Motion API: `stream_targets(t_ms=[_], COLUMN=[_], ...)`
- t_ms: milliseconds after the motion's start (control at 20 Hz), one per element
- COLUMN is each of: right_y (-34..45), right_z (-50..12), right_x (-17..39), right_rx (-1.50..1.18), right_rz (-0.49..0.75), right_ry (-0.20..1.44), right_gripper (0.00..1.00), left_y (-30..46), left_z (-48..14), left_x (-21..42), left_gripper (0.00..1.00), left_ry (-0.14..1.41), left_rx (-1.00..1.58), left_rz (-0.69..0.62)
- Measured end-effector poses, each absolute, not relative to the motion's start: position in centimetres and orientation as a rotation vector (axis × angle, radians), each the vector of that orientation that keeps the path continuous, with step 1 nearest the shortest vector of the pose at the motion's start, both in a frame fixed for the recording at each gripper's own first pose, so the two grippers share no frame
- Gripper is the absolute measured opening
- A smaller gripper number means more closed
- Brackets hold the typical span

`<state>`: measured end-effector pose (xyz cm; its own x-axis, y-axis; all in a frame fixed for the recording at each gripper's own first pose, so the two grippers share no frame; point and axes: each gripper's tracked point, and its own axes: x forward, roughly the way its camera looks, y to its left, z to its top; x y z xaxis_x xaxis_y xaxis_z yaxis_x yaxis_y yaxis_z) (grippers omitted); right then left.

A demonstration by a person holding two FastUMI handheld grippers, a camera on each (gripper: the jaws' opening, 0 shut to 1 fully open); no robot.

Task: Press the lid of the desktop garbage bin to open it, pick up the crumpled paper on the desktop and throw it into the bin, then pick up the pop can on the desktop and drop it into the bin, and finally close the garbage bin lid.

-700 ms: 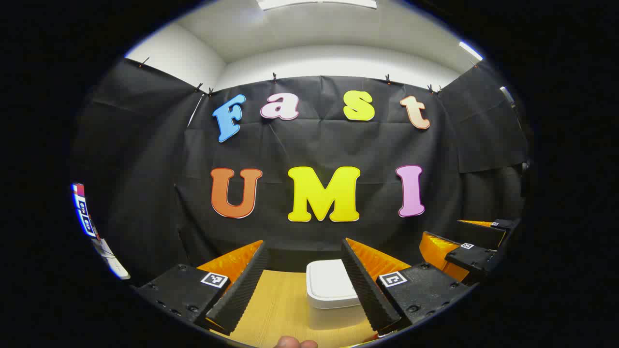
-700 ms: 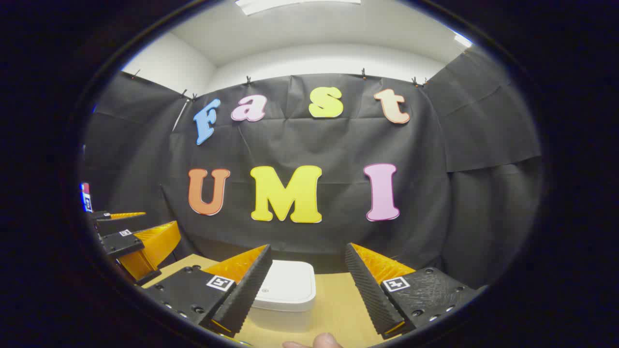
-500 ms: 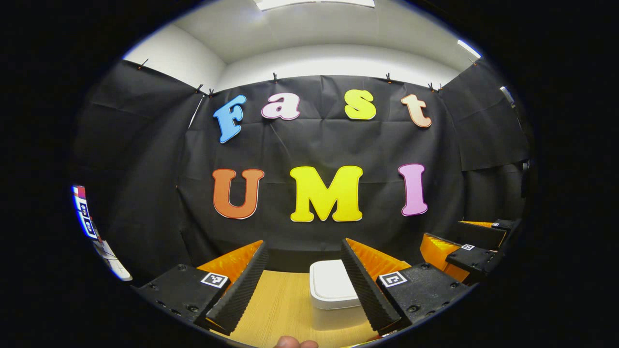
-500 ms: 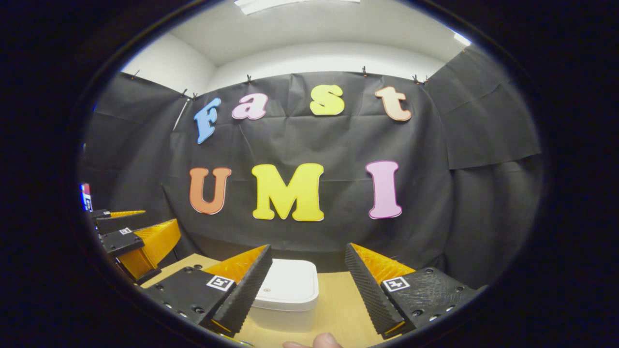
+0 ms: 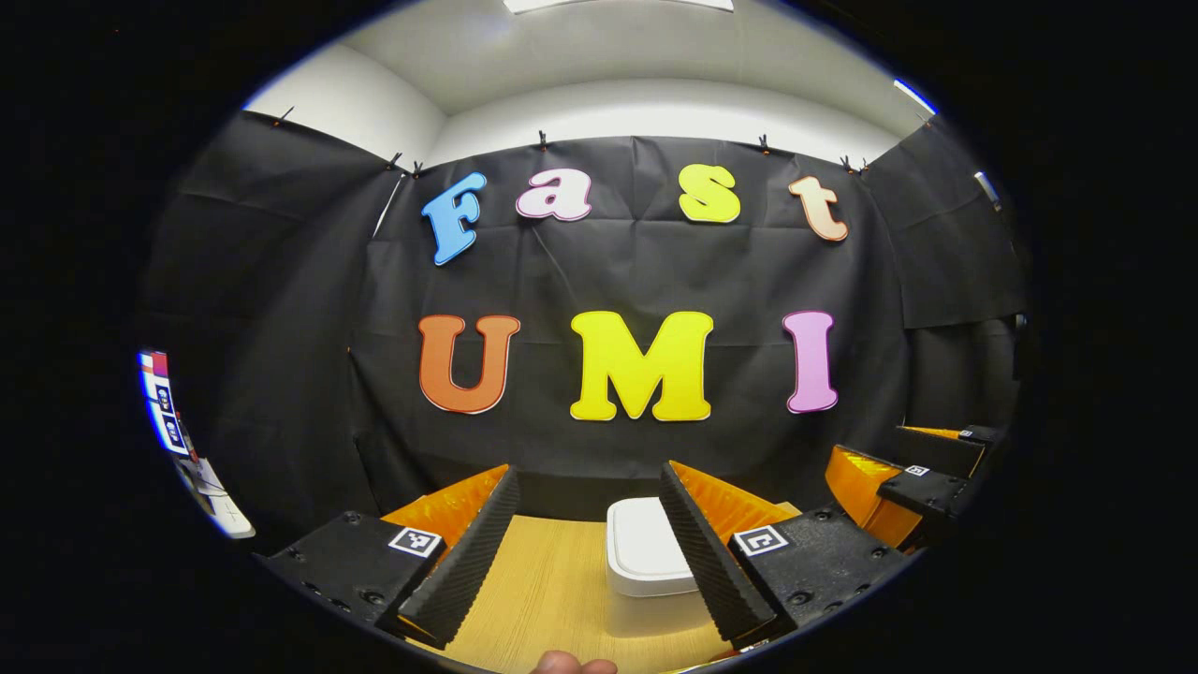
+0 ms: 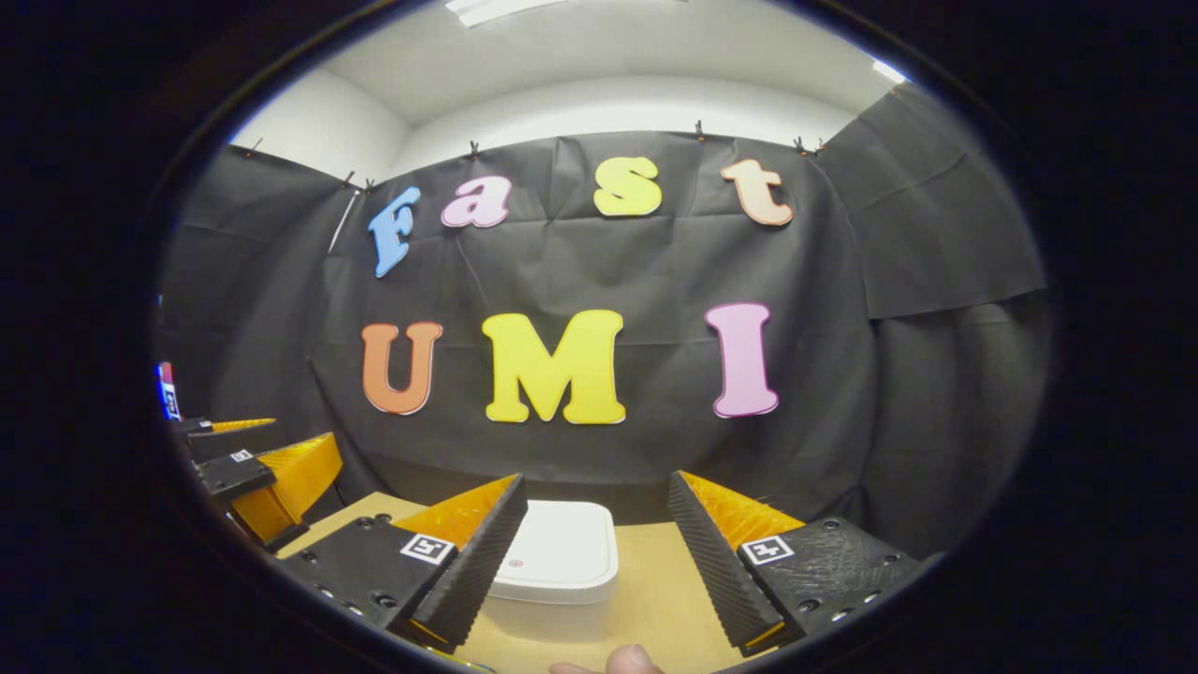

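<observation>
While its lid [image 6: 562, 554] sits flat and shut, the white bin [image 5: 648, 571] stands on the wooden table [image 5: 552, 590], so its inside is hidden. Both the left gripper [image 5: 585, 548] and right gripper [image 6: 591, 552] point at it, level, spread wide, holding nothing.

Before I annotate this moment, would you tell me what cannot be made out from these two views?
- Left gripper view: the bin's right side, hidden behind the left gripper's own finger.
- Right gripper view: the bin's left edge, covered by the right gripper's own finger.
- Both views: the near stretch of the desktop, cut off by the bottom edge.
- Right gripper view: the small mark on the lid, too small to identify.
</observation>
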<state>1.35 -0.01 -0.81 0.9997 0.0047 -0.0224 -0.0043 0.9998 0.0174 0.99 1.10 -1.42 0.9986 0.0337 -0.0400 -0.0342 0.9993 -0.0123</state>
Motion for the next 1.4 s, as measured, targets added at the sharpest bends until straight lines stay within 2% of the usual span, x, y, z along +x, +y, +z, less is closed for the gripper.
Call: stream_targets(t_ms=[100, 300, 450, 750, 850, 950, 1050, 1150, 1200, 1300, 1400], right_y=[0.1, 0.5, 0.8, 1.2, 1.7, 2.3, 2.8, 2.8, 3.4, 4.3, 5.1], right_z=[-0.9, -1.4, -1.9, -3.8, -5.0, -6.3, -7.8, -9.0, -9.6, -10.9, -12.2], right_x=[1.4, 1.9, 2.6, 4.2, 4.9, 5.8, 6.7, 7.5, 7.9, 9.3, 9.6], right_rx=[0.011, -0.001, -0.007, -0.016, -0.012, -0.022, -0.011, -0.008, 0.002, -0.006, 0.014], right_rz=[0.006, 0.024, 0.042, 0.051, 0.067, 0.088, 0.108, 0.102, 0.116, 0.139, 0.170], right_ry=[0.027, 0.045, 0.069, 0.145, 0.186, 0.236, 0.289, 0.329, 0.347, 0.382, 0.427], right_gripper=[0.97, 0.93, 0.97, 0.95, 0.78, 0.75, 0.60, 0.45, 0.27, 0.26, 0.00], left_y=[1.2, 1.5, 1.5, 1.7, 1.9, 2.2, 2.5, 3.1, 3.4, 3.9, 4.4], left_z=[-1.5, -1.5, -1.5, -1.6, -1.4, -1.3, -1.4, -1.5, -1.5, -1.6, -1.8], left_x=[1.0, 1.0, 1.0, 0.8, 0.7, 0.6, 0.6, 0.4, 0.4, 0.2, 0.1], left_gripper=[0.97, 0.97, 0.97, 0.97, 0.97, 0.97, 0.97, 0.97, 0.97, 0.97, 0.97], left_ry=[0.041, 0.035, 0.039, 0.040, 0.038, 0.037, 0.039, 0.040, 0.040, 0.043, 0.051], left_rx=[-0.014, -0.009, -0.010, -0.020, -0.016, -0.011, -0.004, 0.007, 0.014, 0.022, 0.021], left_rz=[0.033, 0.047, 0.049, 0.057, 0.065, 0.077, 0.090, 0.107, 0.117, 0.134, 0.151])
